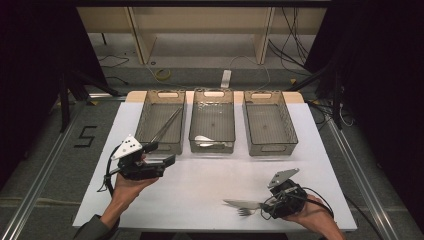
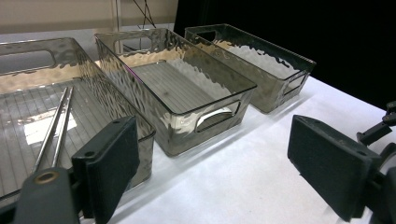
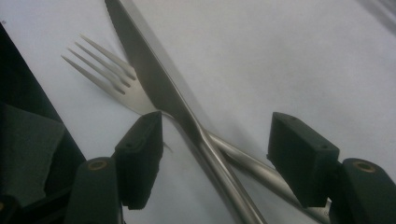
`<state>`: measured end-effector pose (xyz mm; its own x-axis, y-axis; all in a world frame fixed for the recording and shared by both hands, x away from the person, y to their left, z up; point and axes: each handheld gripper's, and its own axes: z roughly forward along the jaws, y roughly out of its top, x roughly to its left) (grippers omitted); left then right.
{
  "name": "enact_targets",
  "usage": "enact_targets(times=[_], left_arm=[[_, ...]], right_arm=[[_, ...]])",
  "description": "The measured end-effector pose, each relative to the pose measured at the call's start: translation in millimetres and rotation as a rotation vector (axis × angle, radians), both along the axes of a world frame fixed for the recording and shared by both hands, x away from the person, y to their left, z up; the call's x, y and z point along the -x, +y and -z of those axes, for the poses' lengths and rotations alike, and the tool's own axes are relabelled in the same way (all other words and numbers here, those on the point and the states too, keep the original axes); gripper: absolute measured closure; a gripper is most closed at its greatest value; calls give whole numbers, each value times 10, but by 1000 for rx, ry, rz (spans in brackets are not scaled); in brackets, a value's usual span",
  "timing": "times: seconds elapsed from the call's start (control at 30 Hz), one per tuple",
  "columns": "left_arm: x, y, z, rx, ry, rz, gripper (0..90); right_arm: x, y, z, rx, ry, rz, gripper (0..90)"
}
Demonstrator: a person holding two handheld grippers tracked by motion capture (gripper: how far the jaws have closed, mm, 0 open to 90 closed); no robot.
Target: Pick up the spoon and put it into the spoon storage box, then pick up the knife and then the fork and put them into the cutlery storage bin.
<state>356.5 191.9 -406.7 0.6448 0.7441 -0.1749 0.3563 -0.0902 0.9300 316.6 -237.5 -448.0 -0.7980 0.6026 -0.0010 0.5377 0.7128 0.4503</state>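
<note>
On the white tabletop (image 1: 200, 180) a knife (image 3: 159, 88) lies across a fork (image 3: 109, 79). The right tool (image 3: 215, 154) sits wide around both handles, seemingly not pressing them. The left tool (image 2: 212, 163) is open and empty.

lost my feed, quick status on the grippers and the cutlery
Right gripper open, jaws astride crossed knife and fork. Left gripper open, empty. Knife lies over fork.

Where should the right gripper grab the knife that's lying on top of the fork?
Probably by the handle, just behind where the knife crosses the fork. The knife lies on top, and the handle there is narrow and rounded, easier to pinch than the flat blade. The right gripper already straddles it with open jaws, so come straight down from above, closing across the handle's width.
</note>
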Motion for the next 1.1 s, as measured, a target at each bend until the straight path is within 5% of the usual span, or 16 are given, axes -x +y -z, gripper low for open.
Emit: enact_targets(times=[1.1], left_arm=[[22, -7, 0, -16, -10, 5, 161]], right_arm=[[38, 27, 47, 150, 15, -79, 561]])
